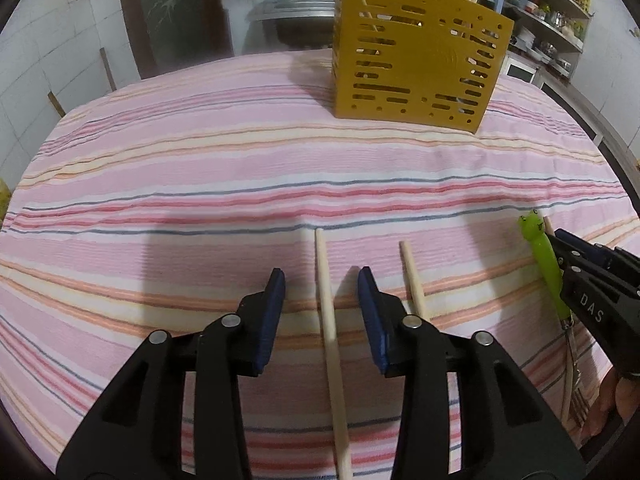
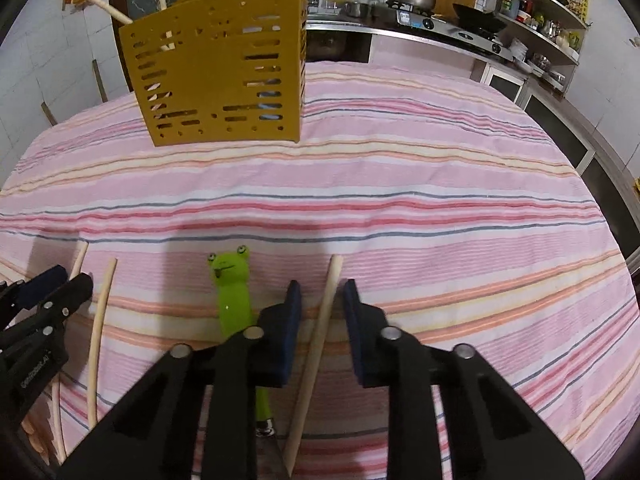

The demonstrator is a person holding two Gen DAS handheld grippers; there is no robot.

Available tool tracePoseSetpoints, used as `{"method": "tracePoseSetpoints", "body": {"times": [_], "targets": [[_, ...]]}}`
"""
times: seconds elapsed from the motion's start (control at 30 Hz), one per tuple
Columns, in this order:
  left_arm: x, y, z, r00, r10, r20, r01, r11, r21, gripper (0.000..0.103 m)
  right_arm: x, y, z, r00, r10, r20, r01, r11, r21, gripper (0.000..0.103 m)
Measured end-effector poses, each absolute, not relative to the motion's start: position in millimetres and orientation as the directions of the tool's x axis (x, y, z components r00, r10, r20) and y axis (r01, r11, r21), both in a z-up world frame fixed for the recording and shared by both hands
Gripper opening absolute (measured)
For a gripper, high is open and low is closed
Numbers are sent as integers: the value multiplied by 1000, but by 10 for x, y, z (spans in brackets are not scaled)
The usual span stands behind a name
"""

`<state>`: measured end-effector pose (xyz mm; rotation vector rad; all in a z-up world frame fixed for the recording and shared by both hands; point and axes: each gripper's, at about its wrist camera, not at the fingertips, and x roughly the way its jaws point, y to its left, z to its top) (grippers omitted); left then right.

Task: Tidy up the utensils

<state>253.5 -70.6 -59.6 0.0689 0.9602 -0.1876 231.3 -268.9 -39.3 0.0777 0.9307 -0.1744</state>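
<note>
Two grippers straddled two separate sticks, so I judged the step in hand to be the pick-up, with neither stick lifted off the cloth (image 1: 200, 168).

Left gripper (image 1: 322, 276): jaws wide, pads either side of a stick (image 1: 329, 320) without touching it. A second stick (image 1: 414, 280) lay just right of the right pad.

The frog fork (image 2: 232, 288) lay between the two grippers, flat on the cloth.

Right gripper (image 2: 322, 290): jaws moderately open around a third stick (image 2: 320, 328), which ran slightly diagonal between the pads.

Both tools sat low, pointing forward along the sticks.

The holder (image 2: 216, 76) stood upright well beyond, already carrying utensils.

Next move, in my judgement: close each gripper squarely on its stick, lift, tilt upright, carry to the holder.
</note>
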Motion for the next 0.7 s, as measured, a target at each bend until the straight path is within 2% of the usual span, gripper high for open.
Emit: {"method": "tracePoseSetpoints", "body": {"times": [0.23, 0.3, 0.53, 0.7], "targets": [[2586, -815, -590, 550, -146, -822, 225, 974, -22, 10, 2344, -2745, -405, 602, -103, -792, 183, 983, 12, 16], [2568, -857, -588, 561, -136, -816, 233, 973, -2, 5, 2346, -2758, -401, 609, -100, -787, 183, 983, 17, 10], [2548, -815, -531, 596, -138, -791, 211, 977, -11, 5, 2294, -2818, -297, 658, -85, -748, 186, 981, 53, 10], [2420, -745, -290, 684, -152, -714, 207, 978, -11, 5, 2153, -2823, -92, 719, -87, -689, 182, 981, 67, 10]]}}
